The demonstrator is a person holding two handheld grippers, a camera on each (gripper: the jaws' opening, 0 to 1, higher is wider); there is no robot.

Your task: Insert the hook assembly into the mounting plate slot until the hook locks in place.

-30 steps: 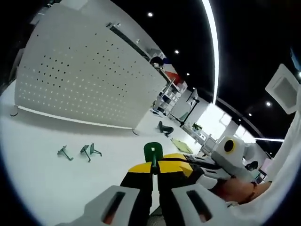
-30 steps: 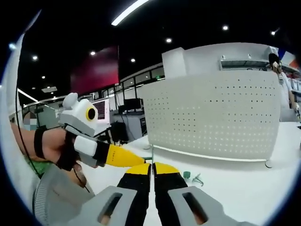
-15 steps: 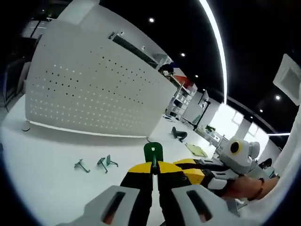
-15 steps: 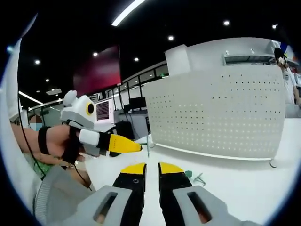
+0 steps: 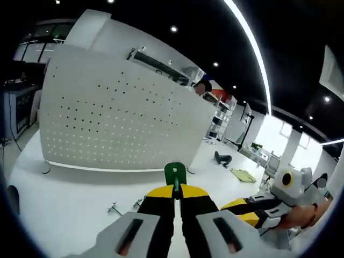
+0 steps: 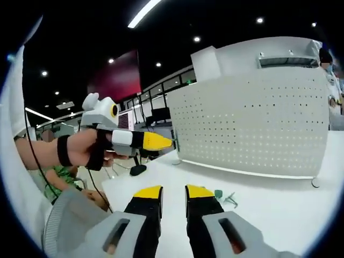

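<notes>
Hook held up in the left gripper, still short of the pegboard.

The pegboard (image 5: 123,126) stands behind; the left gripper (image 5: 174,192) pinches the green hook (image 5: 174,173), so it should keep level toward a slot, while the right gripper (image 6: 173,192), jaws slightly apart and empty, stays aside.

1. A white desk (image 5: 64,199) is carrying everything, its top spreading wide in both gripper views.
2. A white perforated mounting plate (image 5: 118,129) is standing upright on the desk on small feet (image 6: 315,184).
3. A few small green hooks (image 6: 224,197) are lying loose on the desk just in front of the plate; the left gripper view is showing them as small shapes (image 5: 115,208).
</notes>
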